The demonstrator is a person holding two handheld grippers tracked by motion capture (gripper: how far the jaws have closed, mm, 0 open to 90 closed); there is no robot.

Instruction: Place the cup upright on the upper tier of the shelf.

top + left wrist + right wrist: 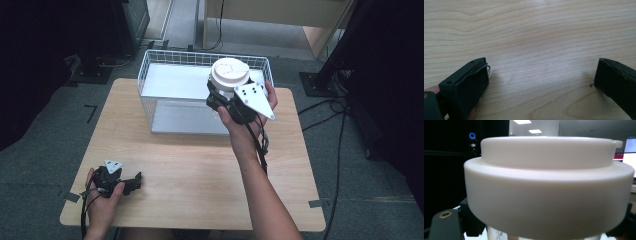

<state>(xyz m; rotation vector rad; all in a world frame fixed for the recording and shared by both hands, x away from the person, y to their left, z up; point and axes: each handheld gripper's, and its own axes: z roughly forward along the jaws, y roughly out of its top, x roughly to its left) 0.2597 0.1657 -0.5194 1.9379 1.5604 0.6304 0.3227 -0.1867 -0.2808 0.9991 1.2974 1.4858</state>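
White-lidded jar (229, 75) | right tongs (218, 100) clamp it under the lid, over basket (150, 75) | keep upright, lower gently | left tongs (134, 182) wide, idle on tabletop (200, 165)

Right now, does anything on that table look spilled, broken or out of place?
Nothing stands out. The right claw holds a white-lidded container upright above the wire basket, and the left claw rests open on the bare wooden table. No spills or damage show.

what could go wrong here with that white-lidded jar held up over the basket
The right gripper seems to grip the jar below its wide white lid, so a slip could drop it into the wire basket or onto the table. Lowered carelessly, it might also clip the basket's rim.
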